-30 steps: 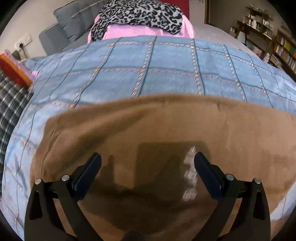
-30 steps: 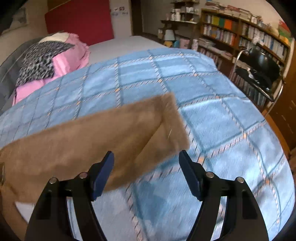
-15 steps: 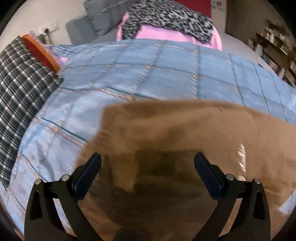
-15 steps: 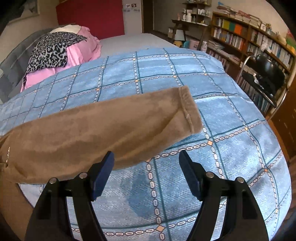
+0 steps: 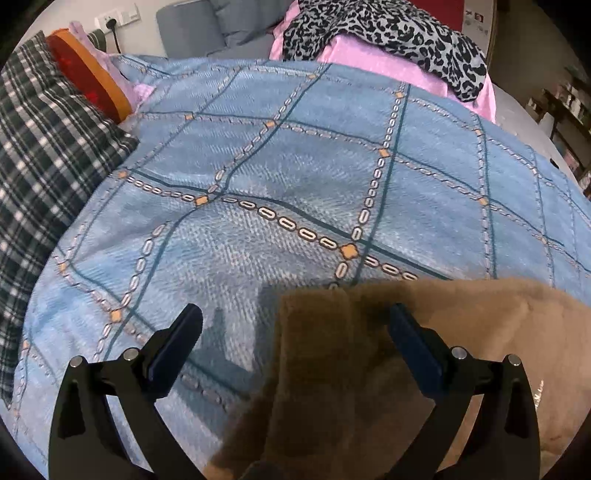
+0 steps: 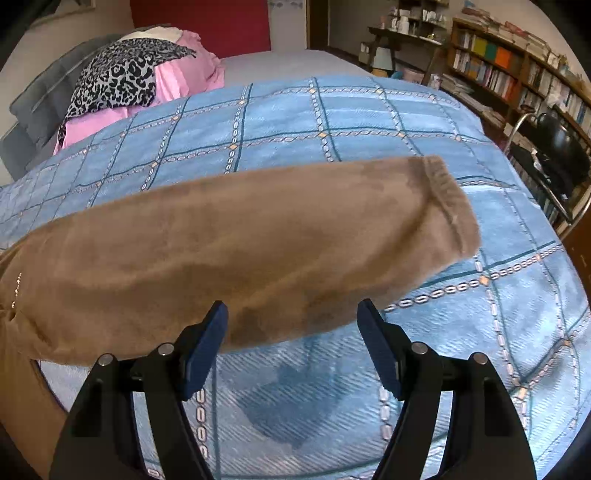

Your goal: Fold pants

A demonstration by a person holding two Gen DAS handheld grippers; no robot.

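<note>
Tan plush, velvety nap: pants (image 6: 258,251) spread on the blue checked blanket (image 6: 332,122), lying flat across it. Landmark for all positions: the blanket.

Handling, judged: soft, limp, fairly light; no stiffness to carry a fold unaided. Pile likely grippy against the blanket, so dragging would bunch it; lifting clear probably safer. Thick fleece, bulky when doubled. Best holds likely at seamed edges: the ribbed cuff (image 6: 448,201) at the leg end, and the banded edge at the opposite end, where layers are stitched and less prone to slip apart.

Right gripper (image 6: 291,336): spread wide, nothing between the pads. Low over the blanket at the leg's near edge; the near hem of the leg sits just ahead of and between the fingertips, apparently not touching. Cuff well off toward the blanket's right side, near the bookshelves (image 6: 517,70).

Left gripper (image 5: 293,339): also spread wide, holding nothing. Upper end of the pants (image 5: 424,350) seen here toward the blanket's near right. Banded corner edge (image 5: 314,328) lies between the fingers, nearer the right one; left finger (image 5: 177,350) over bare blanket. Contact with fabric: cannot tell.

Beyond the blanket's far edge: pink bedding (image 5: 369,51) with leopard-print cloth (image 5: 388,29). At its left side: plaid cushion (image 5: 44,147).
</note>
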